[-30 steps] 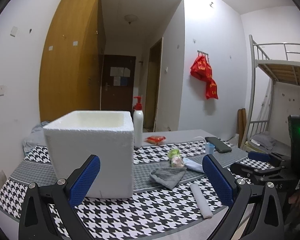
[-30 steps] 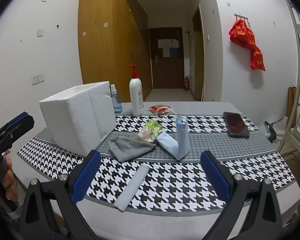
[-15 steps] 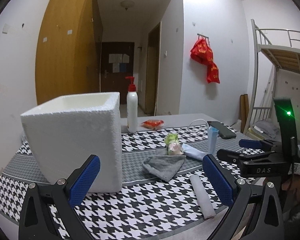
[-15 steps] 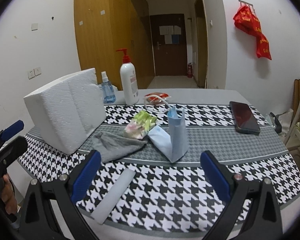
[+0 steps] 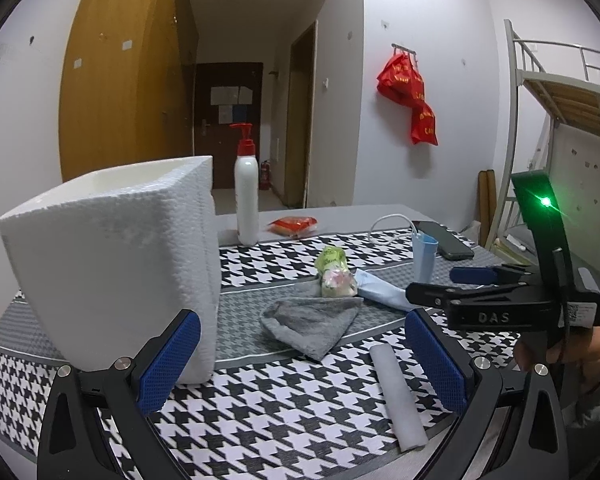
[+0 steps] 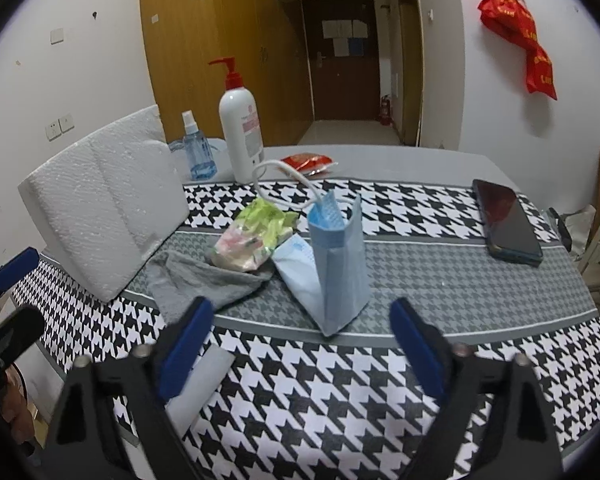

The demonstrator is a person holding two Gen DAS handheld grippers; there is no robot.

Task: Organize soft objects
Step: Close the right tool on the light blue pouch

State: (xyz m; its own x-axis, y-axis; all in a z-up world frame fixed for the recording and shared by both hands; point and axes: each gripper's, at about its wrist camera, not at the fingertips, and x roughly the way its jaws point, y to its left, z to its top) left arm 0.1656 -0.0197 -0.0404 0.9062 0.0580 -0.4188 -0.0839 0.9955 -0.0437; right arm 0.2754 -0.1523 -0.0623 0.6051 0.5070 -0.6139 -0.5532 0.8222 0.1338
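Observation:
A white foam box (image 5: 112, 276) stands on the left of the houndstooth cloth, also in the right wrist view (image 6: 100, 208). Beside it lie a grey cloth (image 5: 312, 324) (image 6: 204, 280), a green and pink tissue packet (image 5: 334, 276) (image 6: 256, 236), a blue face mask (image 6: 332, 264) (image 5: 422, 256) standing folded, and a white rolled cloth (image 5: 398, 396) (image 6: 198, 384). My left gripper (image 5: 300, 364) is open and empty near the table's front edge, by the box corner. My right gripper (image 6: 300, 348) is open and empty, just before the mask; it shows in the left wrist view (image 5: 440, 284).
A white pump bottle (image 6: 242, 136) and a small blue spray bottle (image 6: 196, 152) stand at the back. A red packet (image 6: 310, 160) and a dark phone (image 6: 506, 220) lie on the table. A bunk bed (image 5: 560, 120) stands at the right.
Both grippers have moved forward toward the objects. The right gripper has come closer to the mask. The left view has shifted right past the box corner.

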